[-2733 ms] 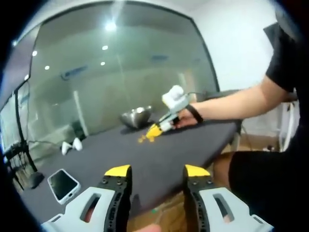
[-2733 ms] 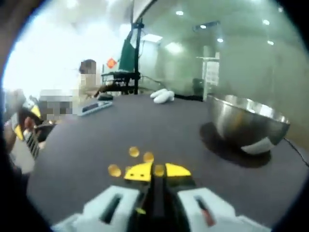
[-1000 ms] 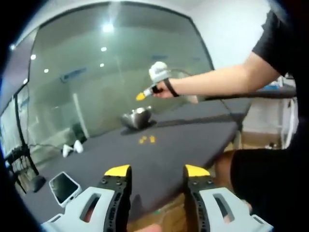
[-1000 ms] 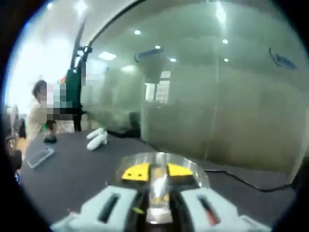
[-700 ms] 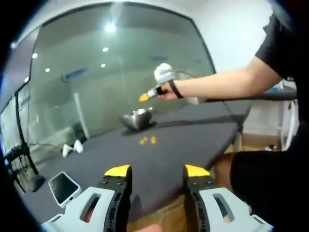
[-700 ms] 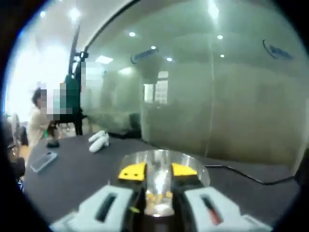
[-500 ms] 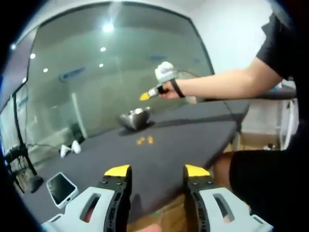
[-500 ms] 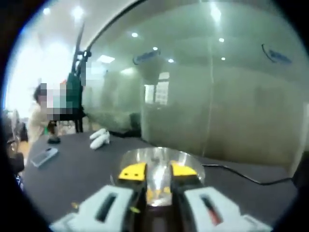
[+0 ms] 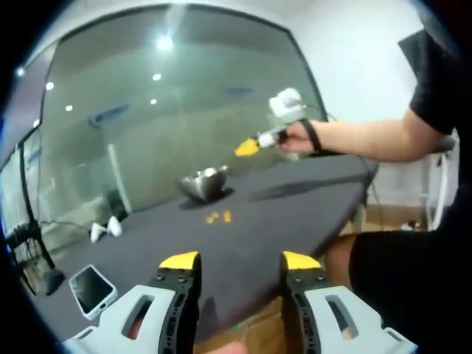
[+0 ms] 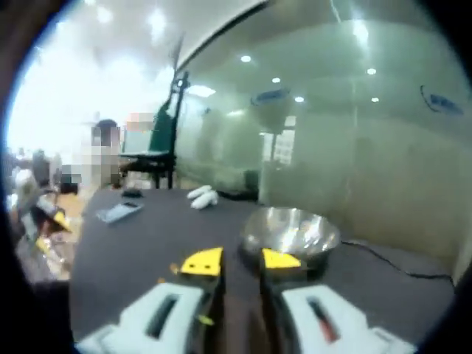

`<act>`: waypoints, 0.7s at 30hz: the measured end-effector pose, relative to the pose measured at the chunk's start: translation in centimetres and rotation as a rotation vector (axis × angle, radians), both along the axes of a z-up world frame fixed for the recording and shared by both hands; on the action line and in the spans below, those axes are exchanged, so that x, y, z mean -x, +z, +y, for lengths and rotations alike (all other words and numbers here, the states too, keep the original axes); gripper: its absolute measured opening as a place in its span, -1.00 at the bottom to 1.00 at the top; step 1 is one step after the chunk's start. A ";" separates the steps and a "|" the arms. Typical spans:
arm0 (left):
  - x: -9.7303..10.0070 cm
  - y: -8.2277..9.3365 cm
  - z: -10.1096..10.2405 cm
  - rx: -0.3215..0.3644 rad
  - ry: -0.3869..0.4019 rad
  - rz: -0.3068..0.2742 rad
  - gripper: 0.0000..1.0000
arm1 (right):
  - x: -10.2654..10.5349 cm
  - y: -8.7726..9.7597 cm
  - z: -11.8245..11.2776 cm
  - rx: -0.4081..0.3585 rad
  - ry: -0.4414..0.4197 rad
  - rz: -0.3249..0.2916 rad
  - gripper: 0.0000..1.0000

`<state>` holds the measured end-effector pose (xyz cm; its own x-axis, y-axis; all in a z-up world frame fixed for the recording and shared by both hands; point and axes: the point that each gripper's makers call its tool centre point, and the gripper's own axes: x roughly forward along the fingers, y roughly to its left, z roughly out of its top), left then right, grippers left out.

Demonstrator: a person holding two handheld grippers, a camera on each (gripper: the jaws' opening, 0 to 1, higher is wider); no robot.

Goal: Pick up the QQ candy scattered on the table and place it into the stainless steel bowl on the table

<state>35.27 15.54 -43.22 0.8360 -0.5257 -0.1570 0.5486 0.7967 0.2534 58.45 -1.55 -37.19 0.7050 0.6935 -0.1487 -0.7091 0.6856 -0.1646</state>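
On the dark table (image 9: 295, 206), a steel bowl (image 9: 204, 182) sits near yellow candies (image 9: 218, 217). Right gripper (image 10: 241, 259) hovers above, jaws slightly parted, empty. Left gripper (image 9: 240, 259) waits wide open.

The left gripper (image 9: 240, 264), jaws apart, hangs over the table (image 9: 295, 206). Beyond, candies (image 9: 218, 217) lie near the bowl (image 9: 203, 183) (right gripper (image 9: 248, 147) raised above); a phone (image 9: 92, 290) sits left.
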 end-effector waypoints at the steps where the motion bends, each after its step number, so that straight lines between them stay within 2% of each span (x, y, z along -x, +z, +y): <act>1: 0.0 0.1 0.0 -0.001 -0.003 -0.004 -0.12 | 0.6 -0.6 -0.2 -0.003 0.005 0.006 -0.61; 8: 0.3 0.6 -0.3 0.010 -0.010 -0.021 -0.12 | 3.9 -4.9 -0.8 0.004 0.048 0.089 -0.60; 12: 0.2 0.5 -0.2 0.007 -0.003 -0.021 -0.12 | 4.8 -6.4 -0.4 0.031 0.072 0.100 -0.60; 16: 0.4 0.8 -0.5 0.010 -0.009 -0.030 -0.13 | 5.4 -7.1 0.5 0.036 0.093 0.114 -0.60; 19: 0.4 0.5 -0.4 -0.005 -0.014 -0.023 -0.12 | 6.5 -8.3 1.5 0.097 0.121 0.141 -0.60; 21: 0.4 0.0 -0.2 -0.010 -0.012 -0.009 -0.12 | 6.6 -8.4 1.9 0.097 0.145 0.133 -0.59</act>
<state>34.92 15.30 -43.27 0.8309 -0.5346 -0.1544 0.5560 0.7874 0.2661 51.87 0.38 -45.55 0.5682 0.7642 -0.3053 -0.8193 0.5600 -0.1232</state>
